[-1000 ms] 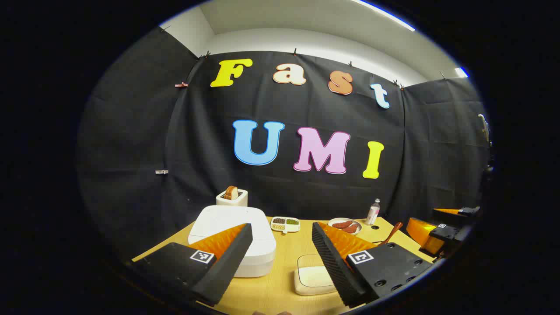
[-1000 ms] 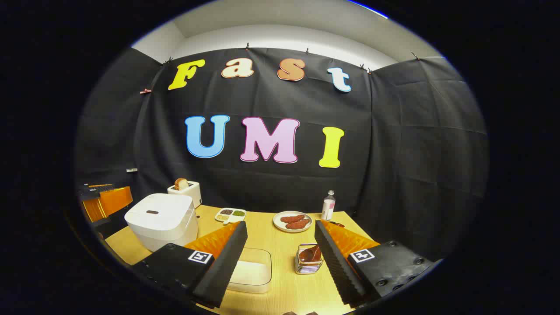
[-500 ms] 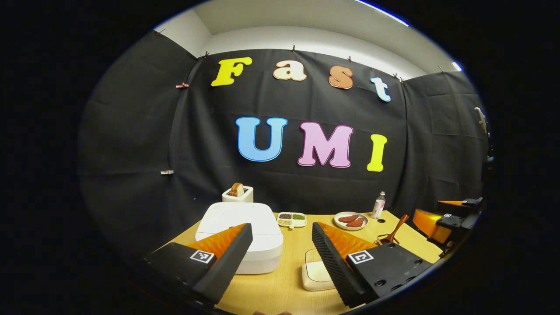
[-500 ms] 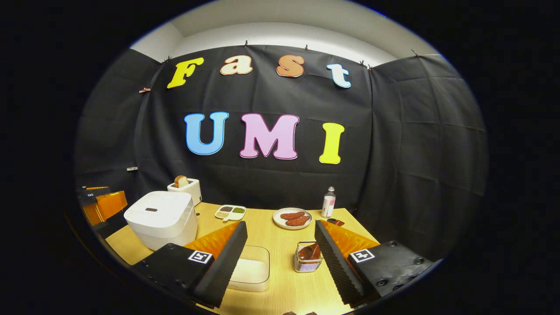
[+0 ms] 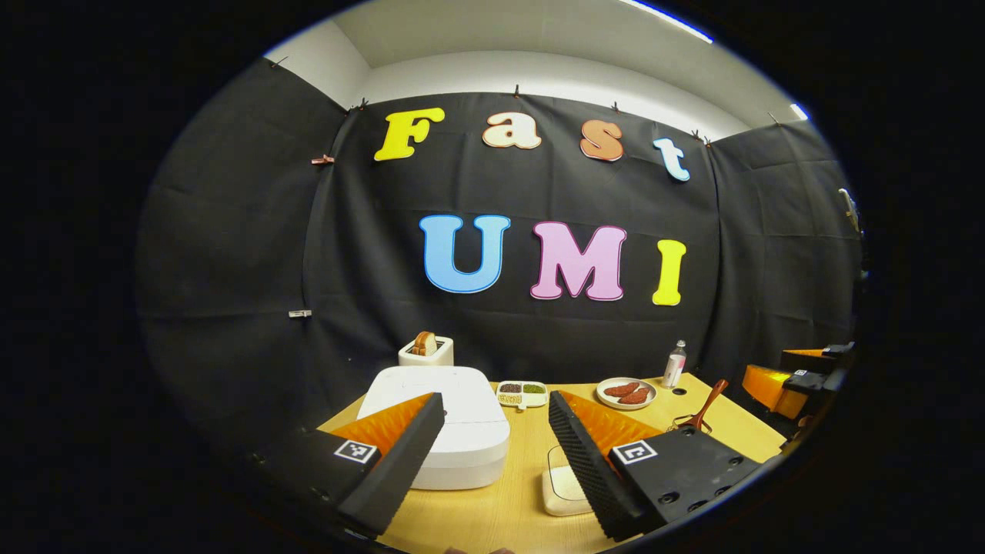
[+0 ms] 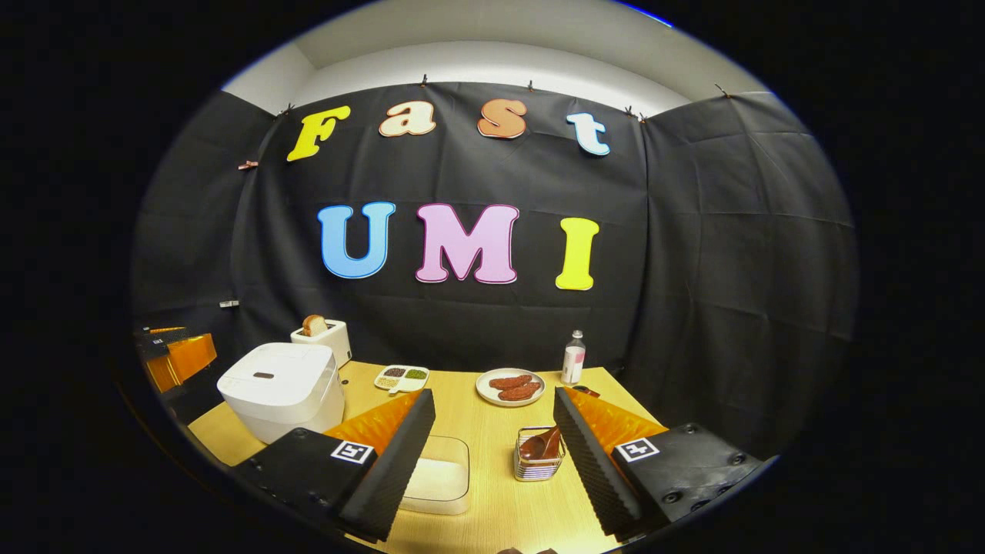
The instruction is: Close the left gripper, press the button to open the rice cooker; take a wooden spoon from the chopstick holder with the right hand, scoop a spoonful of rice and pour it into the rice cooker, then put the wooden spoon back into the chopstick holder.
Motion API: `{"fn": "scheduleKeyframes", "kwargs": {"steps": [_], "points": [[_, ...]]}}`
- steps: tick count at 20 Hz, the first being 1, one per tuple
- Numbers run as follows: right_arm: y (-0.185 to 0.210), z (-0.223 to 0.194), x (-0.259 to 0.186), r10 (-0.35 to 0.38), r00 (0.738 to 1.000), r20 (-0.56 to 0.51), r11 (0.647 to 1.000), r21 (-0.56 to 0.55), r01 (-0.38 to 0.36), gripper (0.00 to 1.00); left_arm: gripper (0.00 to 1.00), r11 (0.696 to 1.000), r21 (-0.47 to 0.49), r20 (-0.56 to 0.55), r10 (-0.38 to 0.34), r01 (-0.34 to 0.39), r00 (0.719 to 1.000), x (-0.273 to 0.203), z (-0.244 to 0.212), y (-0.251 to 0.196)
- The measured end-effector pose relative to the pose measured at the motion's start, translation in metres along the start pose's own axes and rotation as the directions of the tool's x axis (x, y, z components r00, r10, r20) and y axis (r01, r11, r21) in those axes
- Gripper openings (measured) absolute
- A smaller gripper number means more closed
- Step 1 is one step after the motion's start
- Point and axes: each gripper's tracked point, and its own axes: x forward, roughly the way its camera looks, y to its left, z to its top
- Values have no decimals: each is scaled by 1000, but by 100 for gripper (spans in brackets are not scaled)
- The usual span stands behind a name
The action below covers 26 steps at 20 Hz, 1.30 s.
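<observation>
Right gripper view gives us the desk (image 6: 477, 412), then the shut rice cooker (image 6: 283, 388) at nine o'clock, the rice box (image 6: 440, 473) at six, and the chopstick holder (image 6: 539, 455) holding the wooden spoon (image 6: 541, 445), within reach. Both grippers hover level, fingers (image 6: 392, 450) spread and empty.
</observation>
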Motion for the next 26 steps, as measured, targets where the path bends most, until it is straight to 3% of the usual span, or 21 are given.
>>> {"fn": "scheduleKeyframes", "kwargs": {"steps": [5, 12, 14, 16, 17, 18, 19, 20, 21, 22, 24, 25, 26], "points": [[-8, 10, 7, -9, 1000, 6, 1000, 22, 9, 98, 95, 1000, 19, 15, 15, -15, 1000, 2, 5, 11], [-8, 20, 3, 20, 999, 36, 999, -39, -18, 98, 95, 997, 16, -25, 79, -78, 997, 19, 12, 40], [-9, 19, 2, 21, 999, 38, 999, -41, -19, 98, 88, 997, 5, -48, 72, -72, 996, 29, 16, 46], [-9, 12, -1, 20, 999, 27, 999, -27, -19, 98, 79, 997, -8, -71, 72, -72, 995, 40, 23, 56], [-10, 6, -1, 12, 1000, 12, 1000, -22, -12, 98, 67, 997, -11, -71, 72, -73, 995, 47, 30, 61], [-12, 0, -4, 10, 1000, 0, 1000, -14, -10, 98, 63, 997, -9, -68, 70, -70, 995, 53, 34, 64], [-10, -3, -6, 13, 1000, -9, 1000, -11, -14, 98, 50, 997, -4, -66, 73, -73, 995, 60, 38, 69], [-10, -6, -7, 17, 1000, -17, 1000, -16, -18, 98, 47, 997, 3, -73, 81, -81, 994, 68, 38, 77], [-10, -7, -8, 23, 1000, -19, 999, -27, -23, 98, 33, 996, 3, -85, 92, -92, 992, 75, 38, 84], [-11, -7, -10, 24, 1000, -17, 999, -33, -24, 98, 30, 995, -6, -92, 95, -96, 991, 81, 37, 87], [-6, -11, -15, 40, 999, -26, 999, -23, -41, 98, 16, 993, -39, -111, 108, -113, 988, 93, 33, 98], [-3, -14, -17, 51, 998, -33, 998, -30, -52, 98, 10, 993, -66, -126, 85, -93, 988, 100, 29, 97], [-4, -17, -18, 52, 998, -41, 998, -43, -54, 98, 9, 994, -92, -140, 42, -55, 989, 107, 23, 90]]}}
